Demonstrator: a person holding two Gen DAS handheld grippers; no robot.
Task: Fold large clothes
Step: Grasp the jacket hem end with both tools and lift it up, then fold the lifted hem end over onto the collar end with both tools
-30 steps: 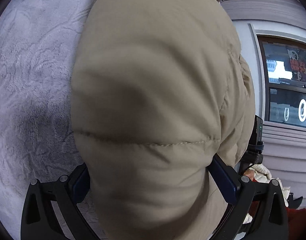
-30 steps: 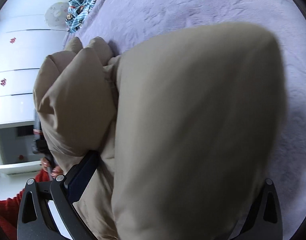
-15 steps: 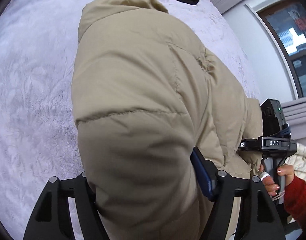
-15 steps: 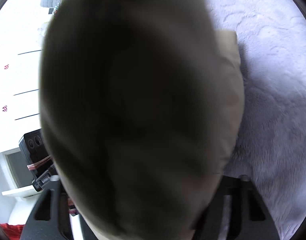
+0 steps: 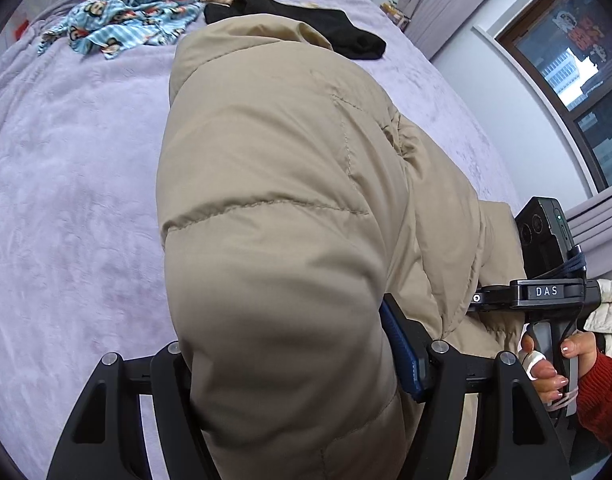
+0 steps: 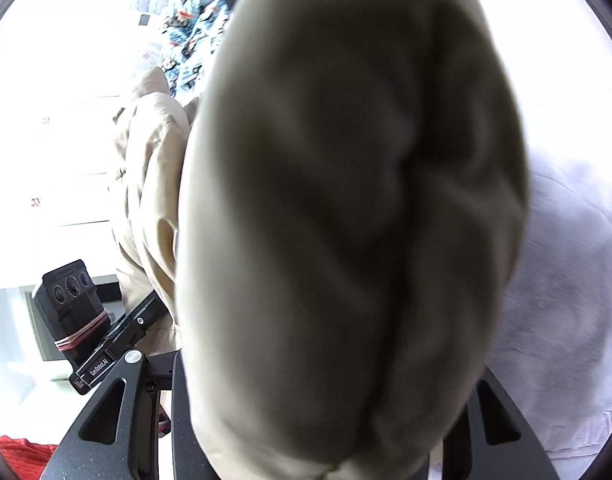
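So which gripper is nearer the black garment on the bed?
Left, probably. The left gripper faces the black garment across the beige jacket; the right gripper sits further right.

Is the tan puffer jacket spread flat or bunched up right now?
Bunched up: the tan puffer jacket bulges between both grippers' jaws, humped above the purple blanket.

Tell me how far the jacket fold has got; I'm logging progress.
Done: both grippers have a grip, the left gripper and right gripper each clamped on a bulge of the tan jacket. In hand: it is bunched over the purple blanket. Left: no flat, finished fold shows; it still has to be laid down and squared.
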